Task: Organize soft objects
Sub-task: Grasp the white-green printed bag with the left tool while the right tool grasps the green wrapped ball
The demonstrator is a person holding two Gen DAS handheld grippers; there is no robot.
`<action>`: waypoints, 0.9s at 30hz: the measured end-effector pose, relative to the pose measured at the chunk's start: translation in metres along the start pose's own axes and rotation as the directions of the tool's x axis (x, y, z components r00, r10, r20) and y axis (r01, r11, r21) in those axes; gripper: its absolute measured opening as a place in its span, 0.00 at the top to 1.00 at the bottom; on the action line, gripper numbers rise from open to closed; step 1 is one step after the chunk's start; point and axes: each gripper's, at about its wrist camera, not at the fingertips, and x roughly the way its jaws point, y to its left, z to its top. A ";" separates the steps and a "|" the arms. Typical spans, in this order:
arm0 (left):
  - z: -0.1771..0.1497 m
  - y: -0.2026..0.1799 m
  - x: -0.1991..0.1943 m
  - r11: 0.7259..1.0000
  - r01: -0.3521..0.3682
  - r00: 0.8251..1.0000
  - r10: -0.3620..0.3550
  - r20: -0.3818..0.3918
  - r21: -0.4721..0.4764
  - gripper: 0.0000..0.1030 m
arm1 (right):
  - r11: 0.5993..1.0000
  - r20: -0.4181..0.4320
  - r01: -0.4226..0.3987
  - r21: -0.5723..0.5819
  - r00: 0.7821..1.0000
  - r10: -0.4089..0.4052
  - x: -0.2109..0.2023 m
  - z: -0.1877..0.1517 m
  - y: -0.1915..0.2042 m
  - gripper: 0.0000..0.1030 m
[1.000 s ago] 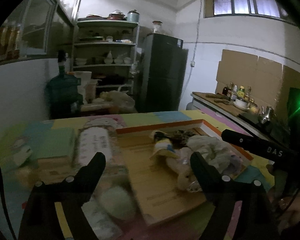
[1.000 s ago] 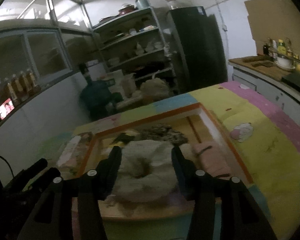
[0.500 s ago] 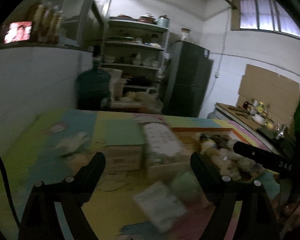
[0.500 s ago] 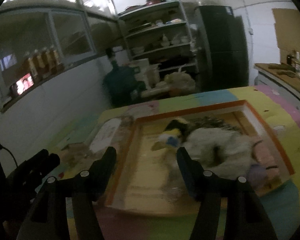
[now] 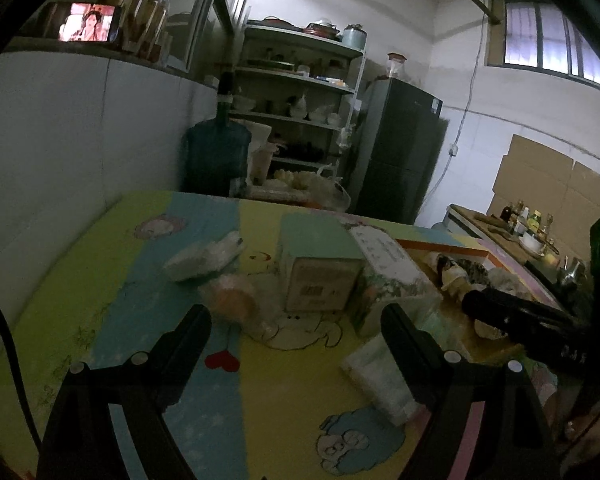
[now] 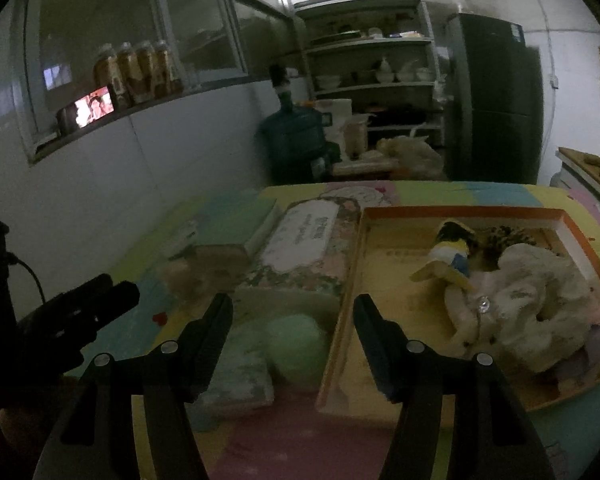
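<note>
An orange-rimmed cardboard tray [image 6: 452, 211] on the colourful mat holds a doll [image 6: 450, 254], a white fluffy cloth [image 6: 540, 280] and other soft things. My right gripper [image 6: 292, 324] is open and empty, above a green soft ball [image 6: 296, 346] just left of the tray. My left gripper [image 5: 296, 332] is open and empty, over the mat near a wrapped orange soft item [image 5: 234, 300] and a white packet [image 5: 204, 256]. The tray's corner shows in the left wrist view [image 5: 436, 245].
A mint box [image 5: 320, 268] and a floral tissue box [image 6: 304, 244] stand beside the tray. A flat tissue pack [image 5: 384, 380] lies by my left gripper's right finger. A water jug [image 6: 292, 148], shelves and a dark fridge [image 6: 496, 100] stand behind the table.
Both grippers have swung left, away from the tray. The right one has left the white cloth in the tray and opened wider. The left one now faces the mat's left side.
</note>
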 end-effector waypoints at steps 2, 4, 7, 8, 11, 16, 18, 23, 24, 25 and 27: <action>-0.002 0.003 -0.002 1.000 0.002 1.000 -0.002 -0.001 -0.003 0.16 | 1.000 0.003 -0.003 0.007 1.000 0.003 0.002 -0.001 0.002 0.37; -0.004 0.007 -0.003 1.000 0.004 1.000 -0.004 -0.002 -0.010 0.16 | 1.000 -0.006 0.003 0.004 1.000 -0.003 0.007 -0.003 0.004 0.37; -0.006 0.011 -0.005 1.000 0.005 1.000 -0.005 -0.002 -0.019 0.16 | 1.000 -0.040 0.021 -0.018 0.999 -0.021 0.018 -0.005 0.008 0.37; -0.006 0.012 -0.005 1.000 0.006 1.000 -0.006 -0.002 -0.021 0.16 | 0.999 -0.048 0.028 -0.029 0.998 -0.029 0.021 -0.006 0.010 0.37; -0.008 0.015 -0.006 1.000 0.006 1.000 -0.006 -0.005 -0.027 0.16 | 0.997 -0.053 0.053 -0.061 0.997 -0.057 0.029 -0.007 0.014 0.38; -0.010 0.017 -0.006 0.999 0.010 1.000 -0.011 -0.013 -0.035 0.16 | 0.994 -0.073 0.061 -0.090 0.995 -0.068 0.039 -0.006 0.015 0.51; -0.011 0.018 -0.005 0.999 0.012 1.000 -0.012 -0.017 -0.036 0.16 | 0.994 -0.098 0.055 -0.095 0.993 -0.065 0.045 -0.006 0.015 0.63; -0.014 0.020 -0.004 0.999 0.014 1.000 -0.015 -0.024 -0.040 0.16 | 0.991 -0.115 0.054 -0.123 0.991 -0.068 0.053 -0.007 0.016 0.64; -0.014 0.020 -0.004 0.999 0.016 1.000 -0.017 -0.025 -0.041 0.16 | 0.990 -0.120 0.055 -0.133 0.990 -0.071 0.054 -0.007 0.017 0.64; -0.015 0.019 -0.004 0.999 0.018 0.999 -0.019 -0.026 -0.041 0.16 | 0.989 -0.120 0.056 -0.138 0.990 -0.072 0.054 -0.007 0.017 0.63; -0.016 0.018 -0.003 0.999 0.021 0.999 -0.022 -0.029 -0.042 0.16 | 0.988 -0.123 0.058 -0.144 0.990 -0.076 0.055 -0.007 0.017 0.63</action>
